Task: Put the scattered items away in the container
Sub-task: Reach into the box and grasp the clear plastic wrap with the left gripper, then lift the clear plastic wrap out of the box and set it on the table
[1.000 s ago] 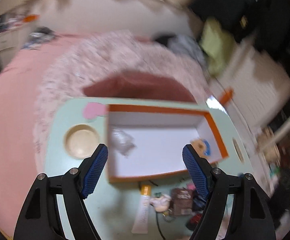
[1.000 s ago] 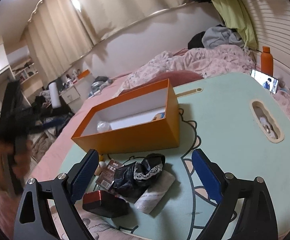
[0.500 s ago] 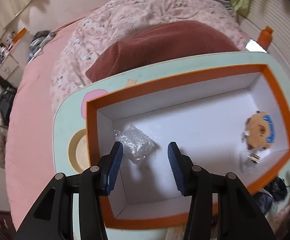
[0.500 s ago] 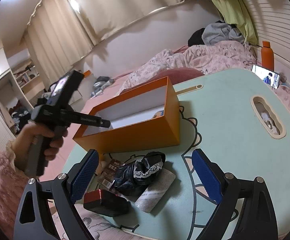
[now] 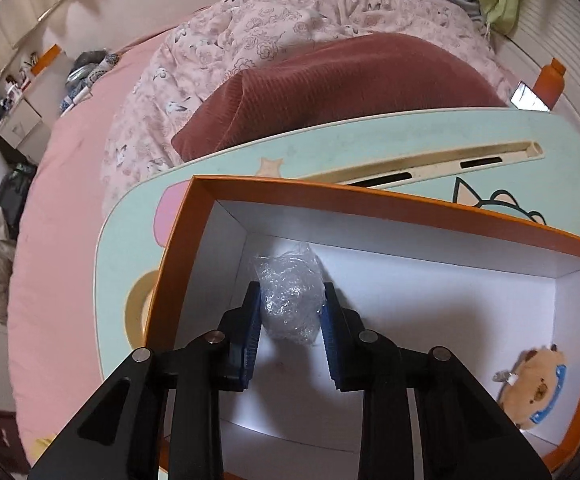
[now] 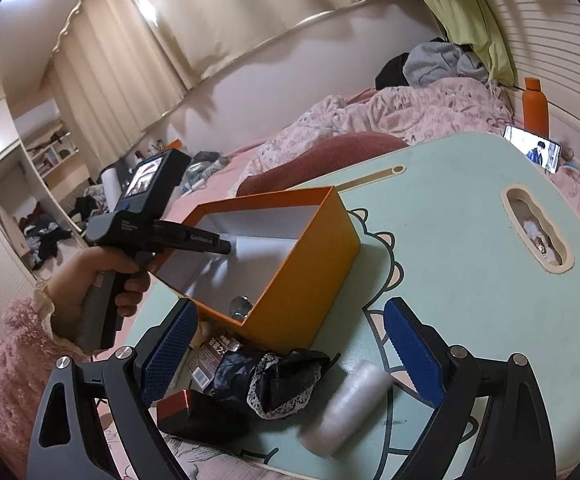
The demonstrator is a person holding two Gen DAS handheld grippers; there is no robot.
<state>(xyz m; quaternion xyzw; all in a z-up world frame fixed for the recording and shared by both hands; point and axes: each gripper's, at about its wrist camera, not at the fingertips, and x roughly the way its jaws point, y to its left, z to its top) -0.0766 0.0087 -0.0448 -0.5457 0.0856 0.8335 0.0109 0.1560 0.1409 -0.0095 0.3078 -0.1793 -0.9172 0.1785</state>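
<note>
An orange box (image 5: 370, 196) with a white inside stands on the mint table (image 5: 330, 148). My left gripper (image 5: 288, 304) reaches into the box and is shut on a crumpled clear plastic wrap (image 5: 290, 296) near the left wall. A tan plush toy (image 5: 538, 388) lies in the box at the right. In the right wrist view the box (image 6: 310, 272) stands ahead. My right gripper (image 6: 286, 340) is open above a black lace cloth (image 6: 274, 376), a clear roll (image 6: 346, 408), a dark red case (image 6: 198, 412) and a brown packet (image 6: 214, 356).
A maroon cushion (image 5: 350, 84) and pink floral bedding (image 5: 290, 20) lie behind the table. A phone (image 6: 532, 152) and an orange bottle (image 6: 535, 104) stand at the far right. The table has a cut-out slot (image 6: 536, 232). The left hand with its gripper body (image 6: 138, 216) shows beside the box.
My left gripper swung over the box, went down inside and closed on the plastic wrap. The right gripper stayed open and moved closer to the box and items.
</note>
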